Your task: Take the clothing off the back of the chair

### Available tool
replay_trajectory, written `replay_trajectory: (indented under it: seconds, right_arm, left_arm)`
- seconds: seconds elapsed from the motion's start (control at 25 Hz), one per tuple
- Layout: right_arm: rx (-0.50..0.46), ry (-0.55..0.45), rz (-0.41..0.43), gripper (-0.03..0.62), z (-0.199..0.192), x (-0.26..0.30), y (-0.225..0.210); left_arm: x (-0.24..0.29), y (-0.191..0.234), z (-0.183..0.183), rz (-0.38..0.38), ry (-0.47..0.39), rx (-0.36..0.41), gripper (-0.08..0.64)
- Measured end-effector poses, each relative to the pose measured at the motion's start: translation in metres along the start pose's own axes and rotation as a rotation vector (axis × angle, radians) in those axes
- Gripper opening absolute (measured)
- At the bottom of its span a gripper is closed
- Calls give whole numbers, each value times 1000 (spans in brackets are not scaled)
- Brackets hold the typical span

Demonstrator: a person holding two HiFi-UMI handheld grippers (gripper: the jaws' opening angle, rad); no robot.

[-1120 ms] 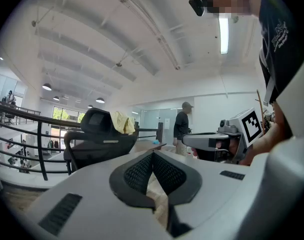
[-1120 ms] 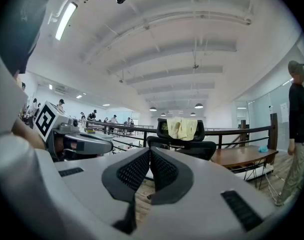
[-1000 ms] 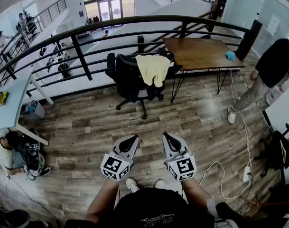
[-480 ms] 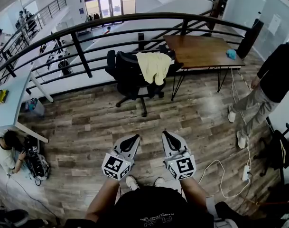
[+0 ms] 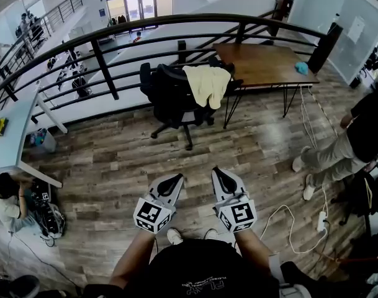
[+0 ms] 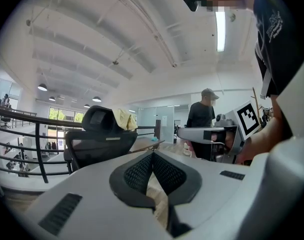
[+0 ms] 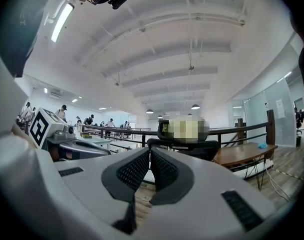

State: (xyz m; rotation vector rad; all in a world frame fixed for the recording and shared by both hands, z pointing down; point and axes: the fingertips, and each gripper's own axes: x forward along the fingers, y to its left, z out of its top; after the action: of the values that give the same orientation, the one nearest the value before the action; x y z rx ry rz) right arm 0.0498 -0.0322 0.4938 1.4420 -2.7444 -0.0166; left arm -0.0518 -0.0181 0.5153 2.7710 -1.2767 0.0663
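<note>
A black office chair (image 5: 174, 98) stands on the wood floor by the railing, some way ahead of me. Pale yellow clothing (image 5: 207, 83) hangs over its backrest. My left gripper (image 5: 175, 181) and right gripper (image 5: 218, 177) are held side by side near my body, pointing level at the chair and well short of it. Both are shut with nothing between the jaws. In the left gripper view the chair (image 6: 98, 140) with the clothing (image 6: 123, 119) shows beyond the closed gripper (image 6: 152, 156). In the right gripper view the chair (image 7: 187, 148) stands past the closed gripper (image 7: 150, 152).
A wooden table (image 5: 263, 67) stands right beside the chair, with a black railing (image 5: 108, 36) behind both. A person (image 5: 350, 144) walks at the right. A white cable with a power strip (image 5: 320, 225) lies on the floor at the right. Another person (image 5: 7, 198) crouches at the lower left.
The person at the right has walked down and toward the picture's right edge. Both grippers have stayed where they were, shut.
</note>
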Motion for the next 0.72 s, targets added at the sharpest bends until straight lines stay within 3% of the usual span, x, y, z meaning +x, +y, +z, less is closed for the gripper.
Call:
replay_trajectory:
  seconds: [0.44, 0.72]
  right_arm:
    - [-9, 18, -43, 22, -3, 13, 38]
    - [-73, 16, -58, 23, 0, 9, 51]
  left_arm:
    - [-22, 29, -3, -45, -17, -10, 14]
    - [-25, 31, -2, -67, -30, -7, 12]
